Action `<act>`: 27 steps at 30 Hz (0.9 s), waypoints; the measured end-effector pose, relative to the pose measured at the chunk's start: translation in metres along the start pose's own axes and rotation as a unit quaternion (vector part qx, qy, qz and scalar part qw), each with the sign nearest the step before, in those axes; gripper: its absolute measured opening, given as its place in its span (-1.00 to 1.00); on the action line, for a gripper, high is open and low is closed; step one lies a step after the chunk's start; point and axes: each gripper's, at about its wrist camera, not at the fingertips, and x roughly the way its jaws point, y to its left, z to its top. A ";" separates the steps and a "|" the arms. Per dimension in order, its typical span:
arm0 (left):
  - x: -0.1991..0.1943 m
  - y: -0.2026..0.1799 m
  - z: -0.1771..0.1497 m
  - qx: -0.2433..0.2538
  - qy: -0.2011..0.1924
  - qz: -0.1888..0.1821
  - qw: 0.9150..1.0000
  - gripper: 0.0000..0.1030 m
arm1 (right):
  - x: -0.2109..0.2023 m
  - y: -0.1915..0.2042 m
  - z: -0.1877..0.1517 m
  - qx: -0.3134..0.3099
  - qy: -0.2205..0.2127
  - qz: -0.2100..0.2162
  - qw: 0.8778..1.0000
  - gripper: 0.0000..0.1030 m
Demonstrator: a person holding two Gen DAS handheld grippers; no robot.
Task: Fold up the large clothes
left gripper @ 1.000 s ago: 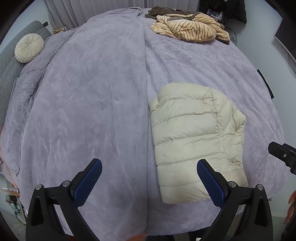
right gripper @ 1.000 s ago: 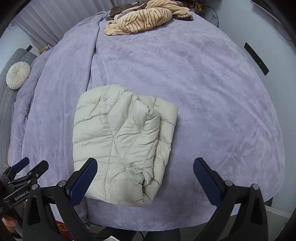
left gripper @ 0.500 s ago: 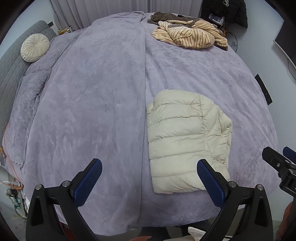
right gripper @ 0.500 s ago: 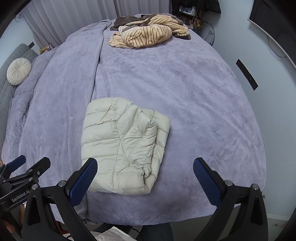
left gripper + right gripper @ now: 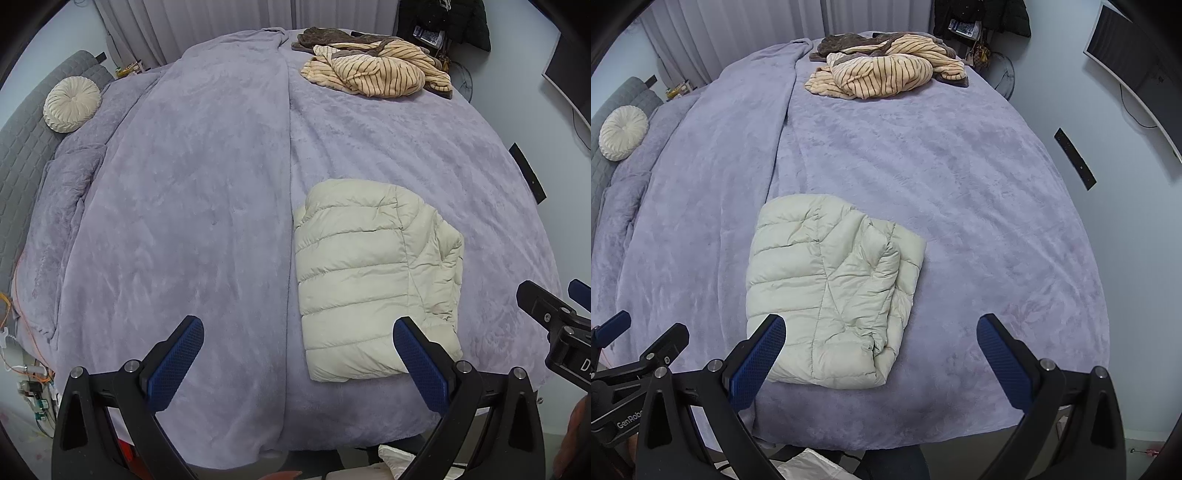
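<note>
Currently: jacket (image 5: 373, 280), cream quilted puffer, folded into a compact rectangle near the front edge of the bed (image 5: 184, 221). Likely light, soft, springy, with a slippery shell; best pinched at a stitched seam or a corner. Left gripper (image 5: 299, 363) and right gripper (image 5: 882, 360): jaws wide apart, empty, hovering short of it.

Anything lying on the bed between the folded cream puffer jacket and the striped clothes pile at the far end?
Nothing: between the puffer jacket and the striped clothes pile only bare purple blanket shows. The right wrist view shows this stretch best.
</note>
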 end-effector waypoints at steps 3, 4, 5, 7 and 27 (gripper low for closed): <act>-0.001 -0.001 0.000 0.000 0.000 -0.001 1.000 1.00 | 0.000 0.000 0.000 -0.001 -0.001 -0.001 1.000 0.99; -0.001 -0.001 0.000 0.001 0.000 0.000 1.000 1.00 | -0.001 0.001 0.000 -0.002 -0.001 -0.002 1.000 0.99; -0.002 -0.001 0.000 0.001 -0.001 0.000 1.000 1.00 | 0.000 0.000 0.000 -0.001 0.000 -0.001 1.000 0.99; -0.002 -0.001 0.000 0.003 -0.002 0.001 1.000 1.00 | -0.001 0.001 -0.001 -0.001 0.000 -0.001 1.000 0.99; -0.003 -0.002 0.000 0.004 -0.003 0.002 1.000 1.00 | -0.001 0.001 -0.001 0.000 0.000 -0.001 1.000 0.99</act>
